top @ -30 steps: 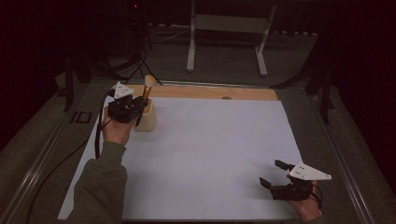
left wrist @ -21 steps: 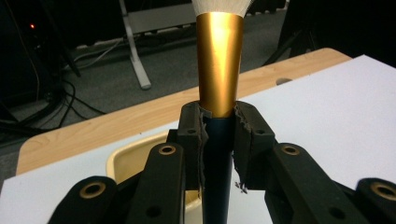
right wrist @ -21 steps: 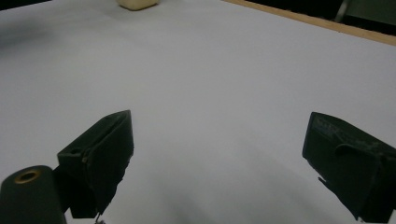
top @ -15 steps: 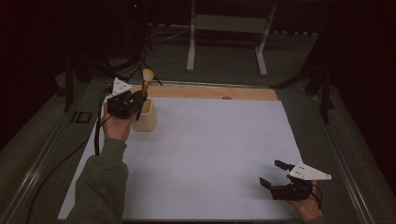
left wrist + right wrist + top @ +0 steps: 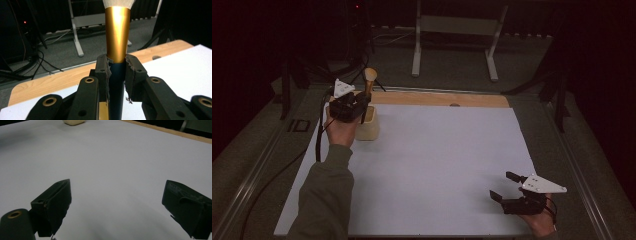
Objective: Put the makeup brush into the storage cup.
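Note:
A makeup brush with a gold ferrule, pale bristles and a dark handle stands upright at the far left of the white mat. My left gripper is shut on the brush; in the left gripper view both pads press on the dark handle just below the ferrule. Right under it stands a cream cup, and the handle's lower end points into it. My right gripper rests open at the near right of the mat, with nothing between its fingers. The cup shows far off in the right gripper view.
A white mat covers the table, with a wooden strip along its far edge. A metal stand and cables lie beyond and to the left of the mat.
The left gripper has lifted the brush a little higher over the cup. The right gripper has stayed still.

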